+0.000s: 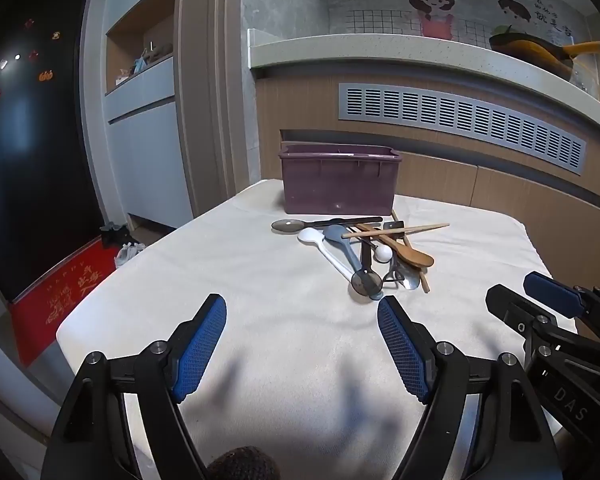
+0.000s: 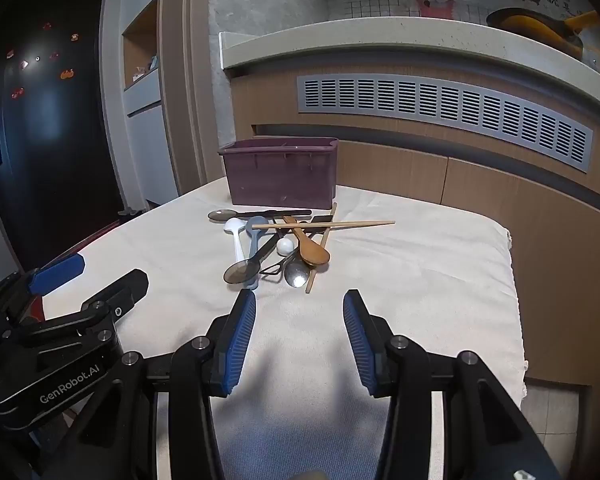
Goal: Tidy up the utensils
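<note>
A heap of utensils lies on the white cloth-covered table (image 1: pixel 236 300): a wooden spoon (image 1: pixel 412 254) (image 2: pixel 310 250), chopsticks (image 1: pixel 396 231) (image 2: pixel 332 224), a white spoon (image 1: pixel 324 246) (image 2: pixel 236 236), a grey-blue spoon (image 1: pixel 344 242) (image 2: pixel 254 236), dark translucent spoons (image 1: pixel 366 280) (image 2: pixel 242 270) and a metal spoon (image 2: pixel 297 274). A purple utensil box (image 1: pixel 338 178) (image 2: pixel 282 172) stands behind the heap. My left gripper (image 1: pixel 302 312) is open and empty, near side of the heap. My right gripper (image 2: pixel 300 306) is open and empty, just before the heap.
A counter (image 1: pixel 420 56) with a vent grille (image 1: pixel 460 120) runs behind the table. A pan (image 1: pixel 540 54) sits on the counter. A black fridge (image 1: pixel 28 140) and a red mat (image 1: pixel 64 292) are at the left. The table's right edge (image 2: pixel 512 280) drops to the floor.
</note>
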Motion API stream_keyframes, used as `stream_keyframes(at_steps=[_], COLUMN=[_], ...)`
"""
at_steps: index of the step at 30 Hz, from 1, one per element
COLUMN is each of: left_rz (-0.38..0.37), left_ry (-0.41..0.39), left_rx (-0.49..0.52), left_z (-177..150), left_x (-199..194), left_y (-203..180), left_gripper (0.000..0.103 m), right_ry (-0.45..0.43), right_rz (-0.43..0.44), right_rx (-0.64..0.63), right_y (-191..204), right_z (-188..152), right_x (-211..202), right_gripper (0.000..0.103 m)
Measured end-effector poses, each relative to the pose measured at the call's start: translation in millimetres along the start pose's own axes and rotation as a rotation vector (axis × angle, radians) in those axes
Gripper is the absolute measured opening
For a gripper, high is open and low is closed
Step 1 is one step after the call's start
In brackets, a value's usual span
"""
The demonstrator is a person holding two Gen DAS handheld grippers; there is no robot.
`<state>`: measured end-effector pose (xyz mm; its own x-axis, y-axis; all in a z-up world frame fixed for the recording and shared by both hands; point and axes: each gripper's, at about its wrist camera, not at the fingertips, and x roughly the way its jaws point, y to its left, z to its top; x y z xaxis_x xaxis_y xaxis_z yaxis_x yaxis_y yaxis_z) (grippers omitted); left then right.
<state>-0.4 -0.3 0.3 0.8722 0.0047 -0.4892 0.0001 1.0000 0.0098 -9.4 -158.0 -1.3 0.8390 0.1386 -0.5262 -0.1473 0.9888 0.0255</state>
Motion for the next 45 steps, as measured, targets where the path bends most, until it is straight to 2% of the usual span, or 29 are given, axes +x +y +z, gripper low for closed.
stream_keyframes(at_steps=[13,45], left_rz=[0.012,0.012], left_ry=[0.032,0.044], left_rx=[-0.020,-0.022], left_z=[-0.8,-4.2], left_x=[3.2,8.5], left_y=[3.6,2.5], left_gripper=[0.078,0.077], right_ry=[0.007,0.019], right_rz=[-0.001,0.004], right_rx=[-0.001,0.005], right_y=[-2.5,-7.5], right_z=[-2.9,-2.7], right_x=[1.9,1.5], right_gripper=[0.044,0.044])
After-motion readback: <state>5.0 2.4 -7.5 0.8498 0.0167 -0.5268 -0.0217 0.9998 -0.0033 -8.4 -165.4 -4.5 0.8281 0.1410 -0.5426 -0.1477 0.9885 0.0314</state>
